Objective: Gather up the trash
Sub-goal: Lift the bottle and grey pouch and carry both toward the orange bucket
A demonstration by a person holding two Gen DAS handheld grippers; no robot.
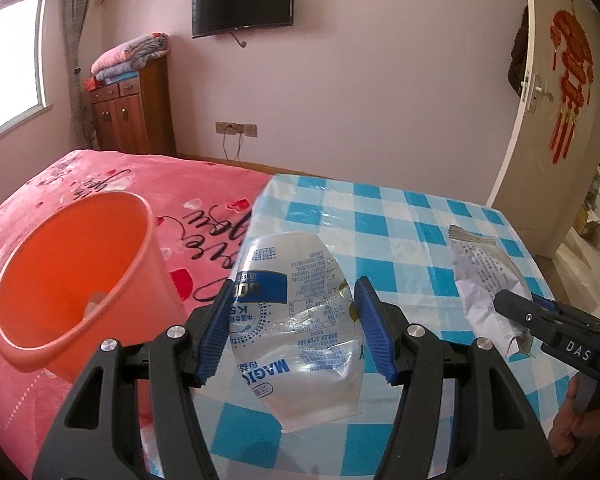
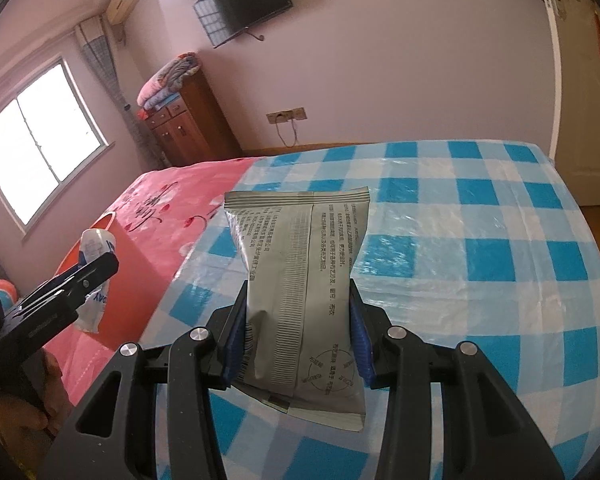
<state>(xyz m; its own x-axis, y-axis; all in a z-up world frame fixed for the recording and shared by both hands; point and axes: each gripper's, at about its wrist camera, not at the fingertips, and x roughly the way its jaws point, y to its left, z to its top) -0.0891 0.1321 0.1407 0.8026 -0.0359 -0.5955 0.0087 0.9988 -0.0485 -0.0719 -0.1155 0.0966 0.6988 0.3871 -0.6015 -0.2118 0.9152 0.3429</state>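
Where checkered tablecloth (image 2: 480,240) meets pink bedspread (image 1: 80,176)

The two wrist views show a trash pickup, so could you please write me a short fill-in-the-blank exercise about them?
1. The left hand-held gripper is shut on a clear ____ wrapper.
2. The right hand-held gripper is shut on a ____ packet.
3. The bucket to the left of the clear wrapper is ____ in colour.
4. The checked cloth is white and ____.

Missing words: plastic; grey; orange; blue
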